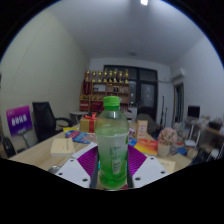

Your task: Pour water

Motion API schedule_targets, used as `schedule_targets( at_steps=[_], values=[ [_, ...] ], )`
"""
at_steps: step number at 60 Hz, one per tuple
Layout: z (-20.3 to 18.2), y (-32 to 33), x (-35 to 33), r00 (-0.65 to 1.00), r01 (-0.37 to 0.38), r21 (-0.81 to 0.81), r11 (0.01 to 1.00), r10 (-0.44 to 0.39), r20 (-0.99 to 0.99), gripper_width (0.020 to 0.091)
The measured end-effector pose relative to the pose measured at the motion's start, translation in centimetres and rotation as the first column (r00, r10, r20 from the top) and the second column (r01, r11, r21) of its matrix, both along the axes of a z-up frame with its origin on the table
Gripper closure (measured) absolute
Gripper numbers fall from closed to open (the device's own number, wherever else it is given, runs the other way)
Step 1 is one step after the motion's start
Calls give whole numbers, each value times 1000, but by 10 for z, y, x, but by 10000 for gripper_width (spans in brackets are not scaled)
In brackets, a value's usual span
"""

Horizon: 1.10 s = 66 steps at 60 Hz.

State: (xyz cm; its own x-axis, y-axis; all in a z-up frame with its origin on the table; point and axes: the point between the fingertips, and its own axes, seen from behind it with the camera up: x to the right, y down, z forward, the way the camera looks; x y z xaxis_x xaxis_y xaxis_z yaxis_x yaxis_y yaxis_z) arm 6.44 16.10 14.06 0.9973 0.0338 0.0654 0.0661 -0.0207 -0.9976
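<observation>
Office clutter fills the view, but nearest of all are the gripper (112,170)'s two fingers with their magenta pads (84,160), and between them stands a clear bottle (111,142) with a green cap (112,101). The jaws sit close on either side of the bottle's lower body and appear to pinch it, though whether both pads truly press on it cannot be told for sure. The bottle is upright and its cap is on, so pouring looks not yet begun. It seems a thin plastic bottle: light, a little slippery and apt to buckle under a hard squeeze, heavier low down if it holds water. A hold around the lower body, below the shoulder, would suit it best. Beyond it spreads the tabletop (40,150) strewn with coloured things, a black chair (45,117) beside it, and farthest off a shelf (108,88) against the back wall.
</observation>
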Motion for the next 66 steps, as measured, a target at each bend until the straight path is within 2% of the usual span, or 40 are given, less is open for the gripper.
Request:
schedule_targets(
  at_steps=[2, 5, 9, 15, 16, 21, 25, 31, 32, 33, 34, 38, 50, 57, 66],
  values=[
    [11, 2, 13, 999, -1, -3, 1000, 1, -48, 685],
    [8, 9, 18, 996, 8, -8, 1000, -9, -89, 687],
    [-19, 15, 22, 993, 1, -26, 1000, -4, -115, 688],
    [-45, 21, 34, 997, 39, -74, 997, -44, -69, 683],
    [-51, 20, 36, 997, 41, -83, 996, -45, -56, 663],
    [-50, 17, 35, 999, 44, -24, 999, -44, -28, 682],
    [-49, 16, 33, 999, 39, -19, 999, -39, -9, 661],
    [-48, 15, 33, 999, 35, -39, 999, -35, 7, 541],
    [-48, 14, 32, 999, 33, -47, 998, -33, 10, 482],
    [-50, 13, 32, 999, 31, -57, 998, -30, 15, 470],
    [-49, 16, 30, 1000, 26, -65, 998, -25, 20, 401],
    [-48, -2, 24, 999, -17, -86, 996, 19, 27, 248],
    [-35, -57, 23, 998, -31, -103, 994, 25, -64, 254],
    [-18, -130, 23, 993, -53, -100, 994, 42, -107, 263],
    [2, -207, 27, 998, -32, -51, 998, 28, -64, 261]
  ],
)
